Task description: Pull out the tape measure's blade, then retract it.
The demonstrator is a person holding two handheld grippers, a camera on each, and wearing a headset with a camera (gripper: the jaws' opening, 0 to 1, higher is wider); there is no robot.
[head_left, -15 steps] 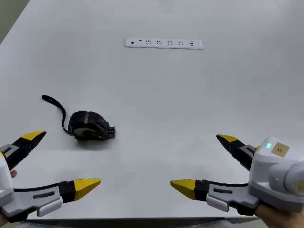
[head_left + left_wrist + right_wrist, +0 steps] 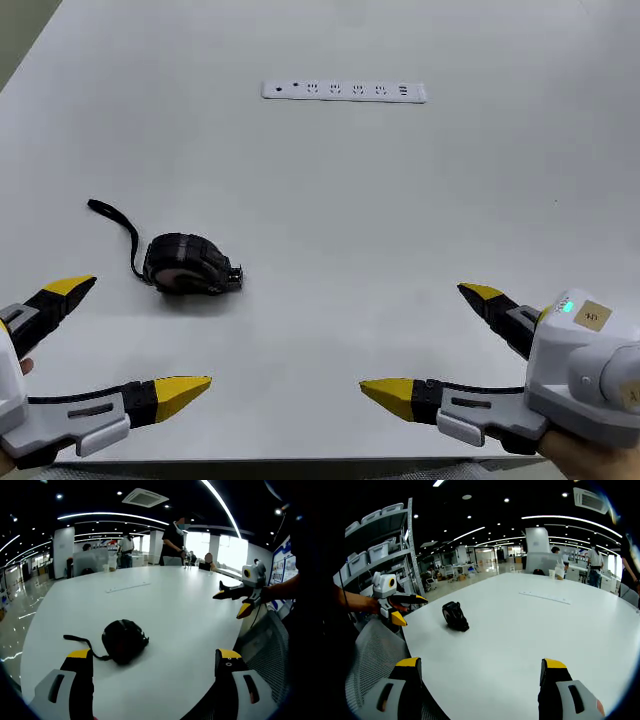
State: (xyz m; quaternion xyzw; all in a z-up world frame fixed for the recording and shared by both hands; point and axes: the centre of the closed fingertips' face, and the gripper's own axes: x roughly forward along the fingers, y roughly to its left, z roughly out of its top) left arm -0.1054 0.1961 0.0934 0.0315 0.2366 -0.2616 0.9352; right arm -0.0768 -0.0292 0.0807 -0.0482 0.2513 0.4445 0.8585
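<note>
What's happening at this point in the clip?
A person holds the left gripper and the right gripper over the near edge of a white table, both open and holding nothing. The black tape measure lies on the table ahead of the left gripper, its strap trailing away, with no blade drawn out. A power strip lies farther back. Neither gripper touches the tape measure, so the pull has not begun.

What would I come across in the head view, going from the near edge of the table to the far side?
left gripper and right gripper, level with each other, jaws open → tape measure, its strap trailing away to the left → power strip
</note>
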